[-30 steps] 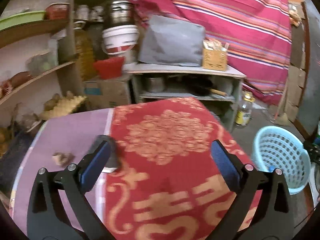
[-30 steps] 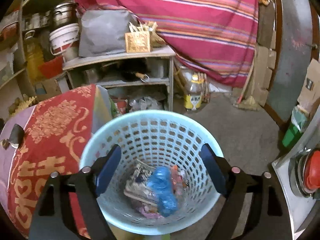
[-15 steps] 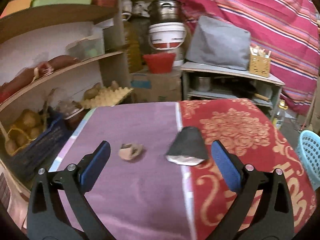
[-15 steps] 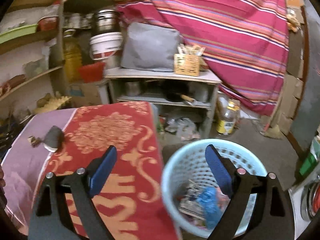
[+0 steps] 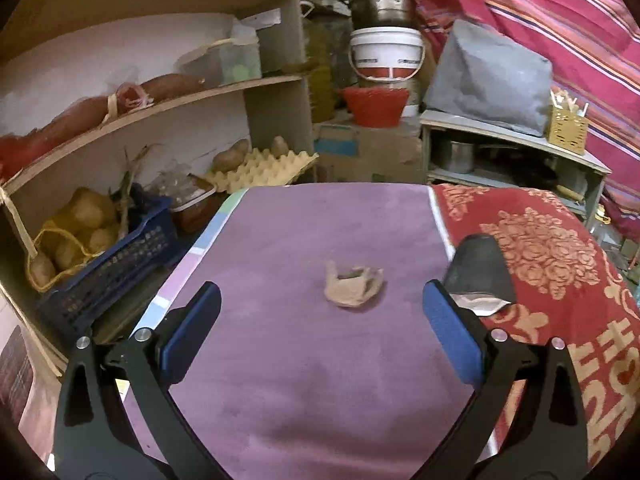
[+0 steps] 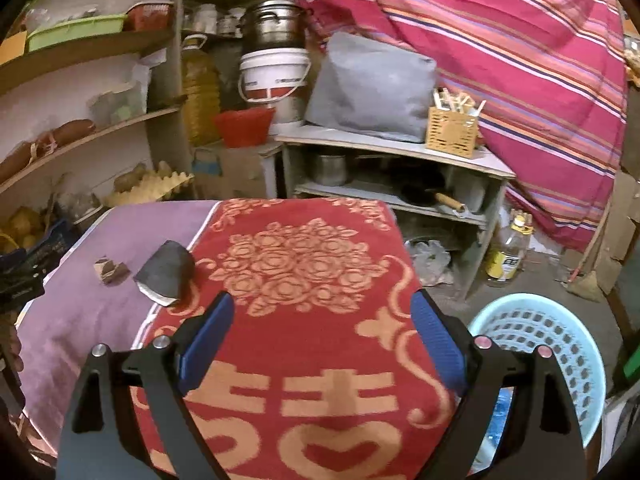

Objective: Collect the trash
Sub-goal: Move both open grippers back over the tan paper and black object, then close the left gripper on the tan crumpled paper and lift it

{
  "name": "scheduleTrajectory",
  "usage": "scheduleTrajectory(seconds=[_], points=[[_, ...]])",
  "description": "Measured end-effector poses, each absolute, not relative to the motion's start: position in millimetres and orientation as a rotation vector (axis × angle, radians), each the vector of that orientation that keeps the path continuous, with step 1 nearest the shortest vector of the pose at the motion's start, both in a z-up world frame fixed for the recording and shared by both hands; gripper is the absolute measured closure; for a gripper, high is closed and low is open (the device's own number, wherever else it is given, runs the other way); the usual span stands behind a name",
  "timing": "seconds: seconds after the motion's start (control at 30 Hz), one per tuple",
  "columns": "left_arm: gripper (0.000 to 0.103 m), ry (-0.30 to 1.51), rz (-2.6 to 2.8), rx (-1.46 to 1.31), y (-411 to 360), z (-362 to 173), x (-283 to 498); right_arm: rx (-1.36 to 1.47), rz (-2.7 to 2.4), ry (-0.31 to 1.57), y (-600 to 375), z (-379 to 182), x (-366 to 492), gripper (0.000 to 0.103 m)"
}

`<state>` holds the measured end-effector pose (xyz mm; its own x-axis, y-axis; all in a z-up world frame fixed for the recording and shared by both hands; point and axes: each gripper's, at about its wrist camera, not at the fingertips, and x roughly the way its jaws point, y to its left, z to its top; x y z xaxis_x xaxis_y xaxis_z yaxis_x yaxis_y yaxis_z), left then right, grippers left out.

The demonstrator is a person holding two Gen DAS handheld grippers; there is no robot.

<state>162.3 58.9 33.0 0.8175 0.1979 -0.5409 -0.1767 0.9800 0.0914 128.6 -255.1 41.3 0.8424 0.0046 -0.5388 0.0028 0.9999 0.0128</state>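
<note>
Left wrist shows purple cloth (image 5: 304, 344) beside cluttered shelves (image 5: 168, 96).

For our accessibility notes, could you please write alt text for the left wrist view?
The open left gripper hovers over a purple cloth, aimed at a crumpled tan scrap lying between its fingers' line of sight. A dark wrapper lies to the right at the edge of the red patterned cloth; cluttered shelves stand behind.

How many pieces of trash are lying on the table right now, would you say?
2: a crumpled brown scrap on the purple cloth, and a dark wrapper beside it at the red cloth's edge. Nothing else shows.
</note>
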Motion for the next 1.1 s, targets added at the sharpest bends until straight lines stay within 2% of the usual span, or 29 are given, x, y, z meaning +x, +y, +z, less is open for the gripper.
scheduleTrajectory(seconds=[0.47, 0.9, 0.97, 1.03, 1.1], points=[[0.006, 0.682, 0.217, 0.017, 95.5, -4.7, 206.2, -0.088, 0.051, 0.604, -206.9, 22.5, 184.2, 0.015], [0.007, 0.789, 0.123, -0.025, 69.1, -38.0, 261.2, -0.039, 0.053, 0.686, -201.8, -3.1, 217.5, 0.015], [0.014, 0.829, 0.096, -0.035, 69.3, -45.0, 267.5, -0.039, 0.045, 0.690, -202.5, -4.7, 218.3, 0.015], [0.033, 0.858, 0.070, -0.077, 75.0, -49.7, 271.1, -0.038, 0.035, 0.697, -203.2, -6.0, 218.9, 0.015], [0.044, 0.881, 0.036, -0.121, 80.1, -53.7, 273.1, -0.035, 0.028, 0.708, -203.5, -8.3, 219.5, 0.015]])
